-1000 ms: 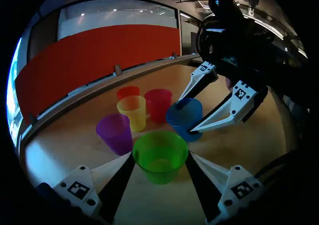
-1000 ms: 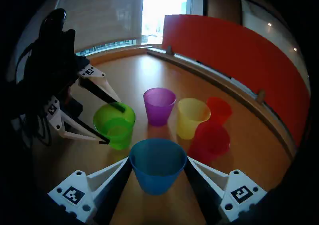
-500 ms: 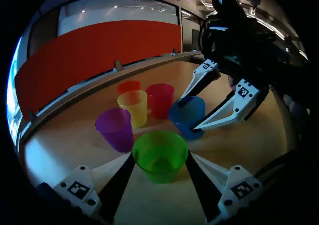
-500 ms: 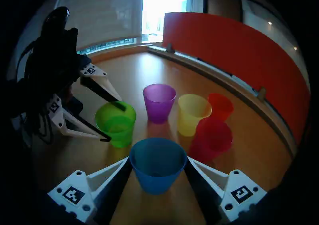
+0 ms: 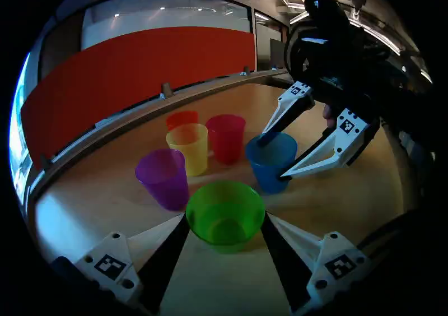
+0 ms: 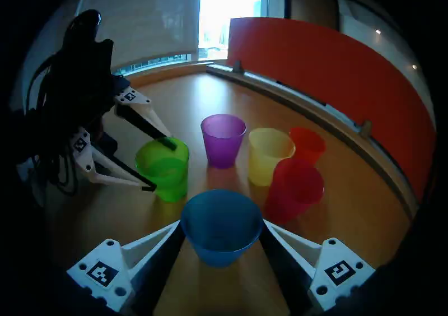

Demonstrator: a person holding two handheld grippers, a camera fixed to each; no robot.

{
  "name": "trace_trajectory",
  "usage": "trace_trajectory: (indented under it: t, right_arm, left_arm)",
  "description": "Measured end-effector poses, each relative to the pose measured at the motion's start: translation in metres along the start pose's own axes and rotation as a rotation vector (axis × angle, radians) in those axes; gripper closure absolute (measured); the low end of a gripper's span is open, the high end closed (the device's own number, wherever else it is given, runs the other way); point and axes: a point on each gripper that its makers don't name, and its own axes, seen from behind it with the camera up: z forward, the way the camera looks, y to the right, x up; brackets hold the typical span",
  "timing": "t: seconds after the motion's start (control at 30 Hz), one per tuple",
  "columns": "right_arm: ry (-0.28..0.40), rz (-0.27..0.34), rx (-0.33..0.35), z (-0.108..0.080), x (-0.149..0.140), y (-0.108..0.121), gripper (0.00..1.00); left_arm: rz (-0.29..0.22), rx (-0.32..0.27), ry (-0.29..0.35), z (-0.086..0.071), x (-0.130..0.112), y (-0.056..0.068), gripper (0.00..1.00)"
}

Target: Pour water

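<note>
Left gripper view, left to right. Seeing red wall panel (image 5: pixel 140 75) across the back, past the far edge of the table (image 5: pixel 95 204). Got purple cup (image 5: pixel 162 179) leftmost, then yellow cup (image 5: pixel 189 148) just beside it, with orange cup (image 5: pixel 182 119) close behind the yellow. Holding green cup (image 5: pixel 225 229) in left tongs (image 5: pixel 224 218) at bottom centre: narrowed onto it, pressing on both sides, upright, nearest the camera. Seeing red cup (image 5: pixel 226 138) further back, just beside the yellow. Right of that, holding blue cup (image 5: pixel 271 162) in right tongs (image 5: pixel 271 159), pinched on both sides near the rim, close to the green cup but apart from it. Can't tell whether lifted or resting on the table.

Right gripper view, left to right. Seeing left tongs (image 6: pixel 161 166) at far left, clamped across the green cup (image 6: pixel 164 176) just under the rim. Looks like something pooled low inside the green; can't confirm water. Next, purple cup (image 6: pixel 223 139), upright, further back. Holding blue cup (image 6: pixel 222 229) at bottom centre in right tongs (image 6: pixel 222 226), gripped on both sides, mouth toward the camera. Can't read any water level in it. Then yellow cup (image 6: pixel 269 154), red cup (image 6: pixel 294 188) in front, orange cup (image 6: pixel 307 145) behind the red. Can't tell whether touching.
</note>
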Motion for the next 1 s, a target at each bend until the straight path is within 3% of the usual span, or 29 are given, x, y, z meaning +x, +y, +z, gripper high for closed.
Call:
trace_trajectory:
  t: [0.7, 1.0]
  right_arm:
    - [-0.04, 0.012, -0.034, -0.006, -0.026, 0.002, 0.05]
    - [-0.034, 0.035, -0.058, -0.02, -0.037, -0.001, 0.06]
  left_arm:
    - [-0.005, -0.006, -0.042, -0.004, -0.014, 0.0, 0.12]
    - [-0.004, 0.019, -0.044, -0.016, -0.02, -0.001, 0.13]
